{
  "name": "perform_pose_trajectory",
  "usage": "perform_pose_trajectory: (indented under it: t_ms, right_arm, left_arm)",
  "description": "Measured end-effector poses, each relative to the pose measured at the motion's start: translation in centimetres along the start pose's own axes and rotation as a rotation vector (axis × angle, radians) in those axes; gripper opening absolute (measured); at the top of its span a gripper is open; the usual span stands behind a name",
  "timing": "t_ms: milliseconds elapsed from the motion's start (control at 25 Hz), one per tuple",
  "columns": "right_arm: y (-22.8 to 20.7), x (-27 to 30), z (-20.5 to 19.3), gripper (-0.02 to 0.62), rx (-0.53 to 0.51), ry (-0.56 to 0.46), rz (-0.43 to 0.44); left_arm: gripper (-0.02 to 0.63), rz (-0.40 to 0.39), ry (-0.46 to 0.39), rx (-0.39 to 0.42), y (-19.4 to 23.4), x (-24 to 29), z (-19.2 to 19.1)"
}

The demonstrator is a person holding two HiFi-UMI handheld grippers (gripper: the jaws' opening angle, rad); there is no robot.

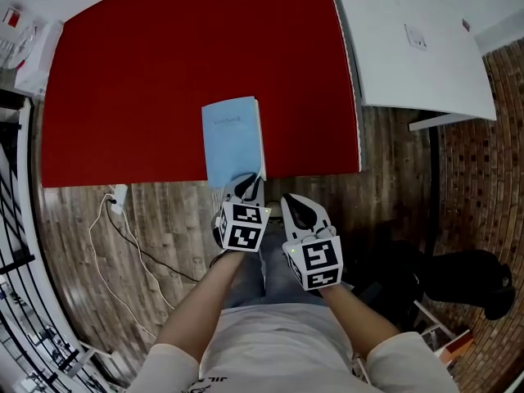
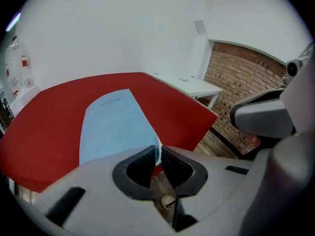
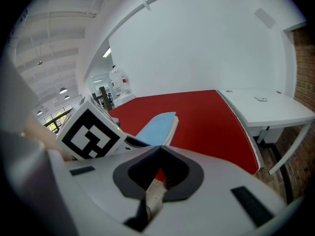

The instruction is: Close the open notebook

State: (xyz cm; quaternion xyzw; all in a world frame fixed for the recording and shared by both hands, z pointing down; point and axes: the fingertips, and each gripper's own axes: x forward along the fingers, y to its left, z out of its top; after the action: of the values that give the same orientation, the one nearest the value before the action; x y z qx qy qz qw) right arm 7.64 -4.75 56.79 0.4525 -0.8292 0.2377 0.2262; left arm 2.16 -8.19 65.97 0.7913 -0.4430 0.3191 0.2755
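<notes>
Head view, left gripper [image 1: 252, 178] tilted down, fingers pinching notebook [image 1: 232, 137] cover corner, right gripper [image 1: 295, 205] beside, fingers clenched empty.

I read this as an office or lab workroom: red table [image 1: 164, 72], white desk [image 1: 409, 47], plain white walls [image 2: 123, 28], brickwork [image 2: 241, 87], cable [image 1: 123, 236] on plank floor [image 1: 82, 260].
</notes>
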Motion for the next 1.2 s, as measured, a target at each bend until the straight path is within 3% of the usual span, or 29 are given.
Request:
perform_pose_trajectory:
  t_ms: [520,1200]
  right_arm:
    - [0.1,0.5,-0.6,0.006,0.016,0.010,0.016]
    - [-0.2,0.4,-1.1,0.006,0.023,0.017,0.009]
  left_arm:
    - [0.052,-0.033,0.017,0.037,-0.9,1.0,-0.6]
    - [0.101,-0.082,-0.008,-0.071,-1.4,0.7,0.2]
